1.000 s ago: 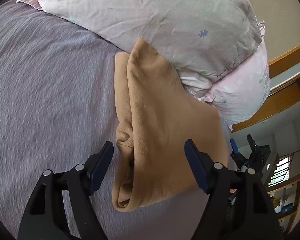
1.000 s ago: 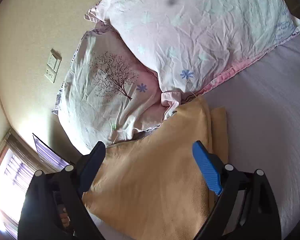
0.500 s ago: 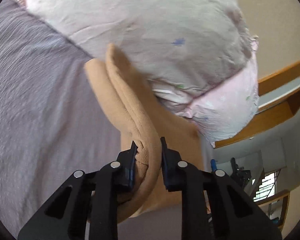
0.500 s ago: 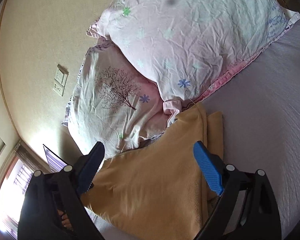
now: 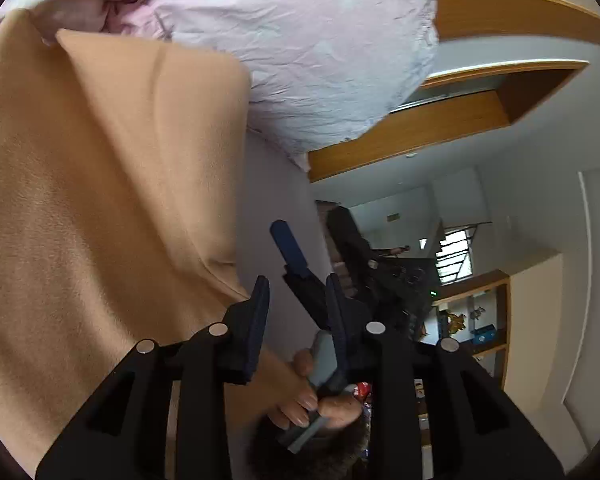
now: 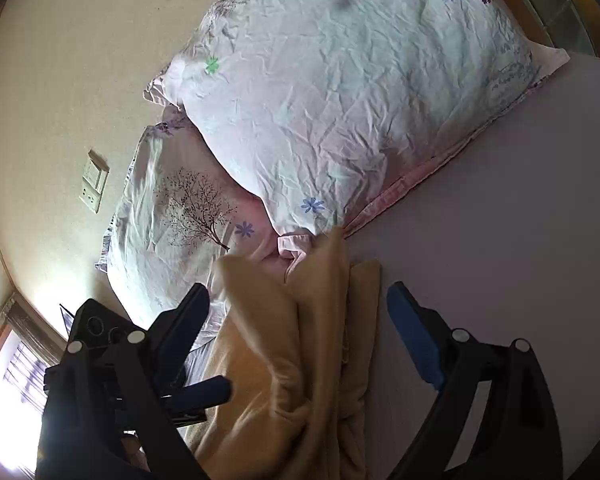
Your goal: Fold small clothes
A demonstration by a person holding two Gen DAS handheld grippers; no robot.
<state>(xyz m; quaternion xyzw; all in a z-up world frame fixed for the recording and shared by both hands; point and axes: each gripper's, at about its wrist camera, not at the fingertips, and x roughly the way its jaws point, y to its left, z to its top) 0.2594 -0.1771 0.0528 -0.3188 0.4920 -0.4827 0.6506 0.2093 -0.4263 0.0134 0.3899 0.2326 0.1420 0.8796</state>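
Observation:
A tan garment [image 5: 100, 200] lies partly folded on the lilac bed sheet [image 6: 500, 240], up against the pillows. My left gripper [image 5: 296, 300] has its jaws a small way apart with nothing between them; the cloth's edge lies just left of its left finger. The garment also shows in the right wrist view [image 6: 300, 340], bunched into long folds. My right gripper [image 6: 300, 320] is wide open, straddling the cloth without touching it. The left gripper's body [image 6: 112, 352] shows at the lower left of the right wrist view.
Two pale floral pillows [image 6: 340, 100] lie at the head of the bed, touching the garment's far end. A wall socket [image 6: 94, 180] is on the beige wall. A wooden headboard [image 5: 412, 136] and a room with shelves show beyond the bed.
My left gripper was shut on the garment's fold half a second ago; now its jaws have parted and swung right, off the cloth. The garment is more bunched. My right gripper stayed open.

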